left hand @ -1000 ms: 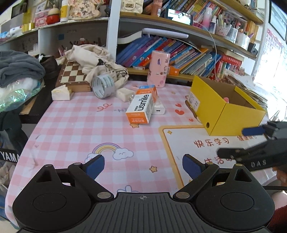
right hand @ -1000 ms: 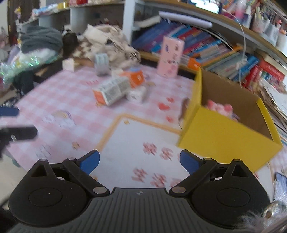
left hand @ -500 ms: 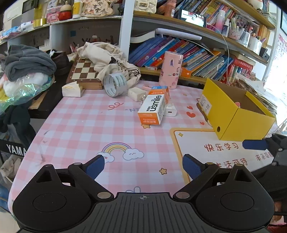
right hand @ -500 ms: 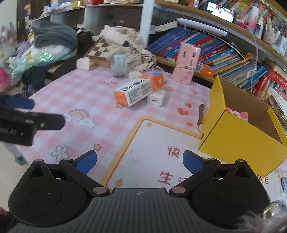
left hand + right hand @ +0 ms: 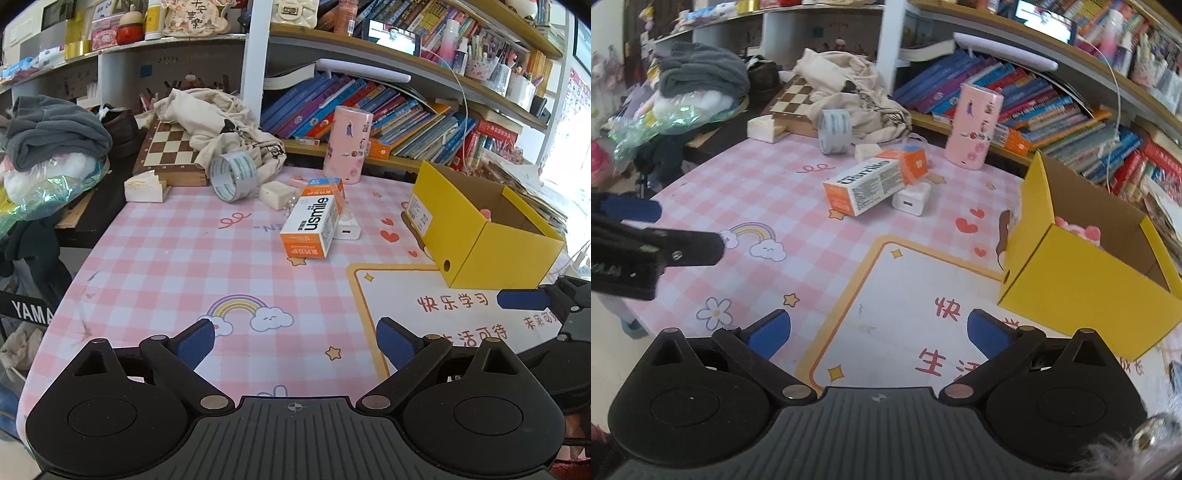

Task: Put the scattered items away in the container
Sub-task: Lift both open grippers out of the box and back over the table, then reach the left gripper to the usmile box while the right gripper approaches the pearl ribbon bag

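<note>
Plainly, from the left wrist view, the job is only partly settled. The yellow box [image 5: 480,236] stands open at the right of the bench [image 5: 166,266], and something pink [image 5: 485,213] shows just inside its far wall. Well apart from it, near the middle of the bench, an orange-and-white carton [image 5: 312,227] lies flat with a white charger [image 5: 347,230] touching its right side. Further back, near the chessboard [image 5: 168,147], sit a roll of grey tape [image 5: 232,177], a small cream block [image 5: 277,195] and a white tissue packet [image 5: 142,186]; a tall pink tin [image 5: 349,144] stands upright by the books. Whether all of these belong in the box cannot be told, but the carton and charger surely lie loose. The left gripper [image 5: 295,341] has its fingers spread wide, holding and touching nothing, above the cloth at the near edge.

From the right wrist view, the box [image 5: 1082,277] sits just to the right, and the pink plush thing [image 5: 1078,232] inside is plainer. The carton [image 5: 875,181] and charger [image 5: 912,197] lie ahead to the left, with the tape [image 5: 833,131] behind them. The right gripper [image 5: 879,332] likewise has its fingers released and wide apart, empty, hovering over the white mat panel [image 5: 905,306]. The left gripper shows at the far left edge, nothing in it.
</note>
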Motion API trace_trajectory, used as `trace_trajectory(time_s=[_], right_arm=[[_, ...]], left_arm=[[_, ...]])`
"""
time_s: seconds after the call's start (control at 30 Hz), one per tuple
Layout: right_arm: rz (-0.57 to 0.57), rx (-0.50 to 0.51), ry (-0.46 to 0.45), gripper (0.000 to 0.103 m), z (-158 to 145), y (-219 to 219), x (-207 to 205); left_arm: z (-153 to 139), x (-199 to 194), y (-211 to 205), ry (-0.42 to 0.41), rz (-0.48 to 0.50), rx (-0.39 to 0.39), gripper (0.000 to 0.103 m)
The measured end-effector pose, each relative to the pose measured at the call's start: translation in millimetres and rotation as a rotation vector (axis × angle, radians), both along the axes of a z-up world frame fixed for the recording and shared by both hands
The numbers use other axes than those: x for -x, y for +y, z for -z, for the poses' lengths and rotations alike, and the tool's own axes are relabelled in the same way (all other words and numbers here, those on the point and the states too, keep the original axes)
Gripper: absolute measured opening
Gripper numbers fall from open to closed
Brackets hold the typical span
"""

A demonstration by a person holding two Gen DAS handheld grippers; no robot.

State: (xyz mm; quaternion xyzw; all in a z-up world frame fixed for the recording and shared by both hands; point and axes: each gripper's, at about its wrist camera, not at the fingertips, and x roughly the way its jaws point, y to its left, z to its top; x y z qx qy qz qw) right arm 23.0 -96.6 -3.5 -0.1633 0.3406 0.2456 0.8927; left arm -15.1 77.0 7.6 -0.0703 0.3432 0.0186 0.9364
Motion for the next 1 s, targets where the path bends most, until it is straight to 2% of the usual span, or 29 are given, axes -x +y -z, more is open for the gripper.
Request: trace_trajectory(time_s=[0.17, 0.57, 1.0], right_arm=[[-0.03, 0.014, -0.024, 0.103, -2, 1, 5], [-0.026, 0.011, -0.01, 0.103, 2, -1, -13], [-0.085, 0.035, 0.031, 0.103, 12, 12, -60]], left_arm=[[1, -2, -3, 0.001, 0.016, 0.005, 0.099], [7, -14, -3, 0.032, -0.009, 0.013, 0.1], [19, -48, 2, 0.091, -0.064, 0.018, 0.1]])
